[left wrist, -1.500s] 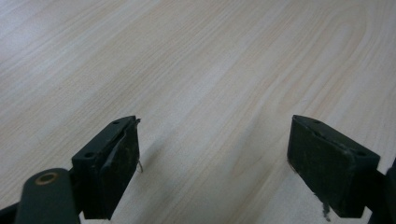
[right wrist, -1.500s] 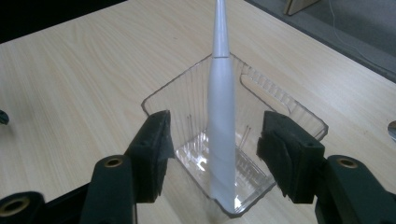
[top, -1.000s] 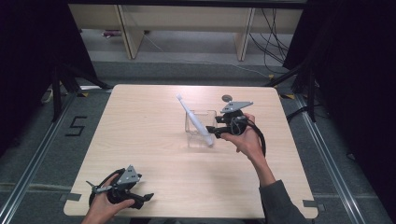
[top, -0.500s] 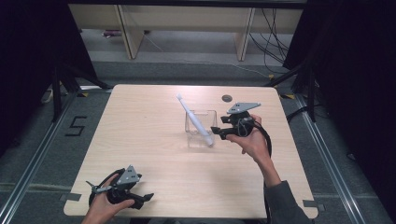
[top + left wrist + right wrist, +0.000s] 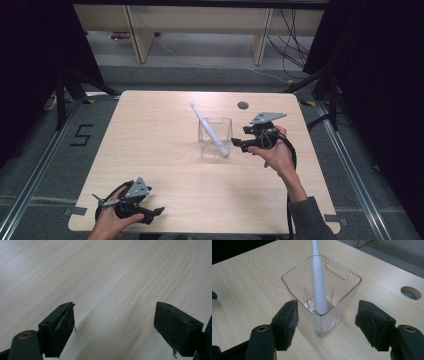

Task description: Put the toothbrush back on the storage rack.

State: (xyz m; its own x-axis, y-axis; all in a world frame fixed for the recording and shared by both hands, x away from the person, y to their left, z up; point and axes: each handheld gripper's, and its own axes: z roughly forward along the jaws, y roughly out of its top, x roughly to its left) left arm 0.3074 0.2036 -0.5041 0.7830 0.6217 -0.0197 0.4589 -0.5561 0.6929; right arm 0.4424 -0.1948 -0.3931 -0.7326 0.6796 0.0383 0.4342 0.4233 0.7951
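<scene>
High view takes in the pale wooden bench, a broad light-grained top with a small round hole near its far edge. Toward the middle right of it stands the clear ribbed plastic square container, upright, and the white slender plastic stick leans inside it, its lower end at the bottom and its upper end slanting out over the rim toward the far left. The right hand-held gripper sits just beside the container on its right, jaws wide apart and just been opening, with a container corner between them, pads not touching. The left hand-held gripper rests at the near left edge, jaws spread wide over bare wood.
</scene>
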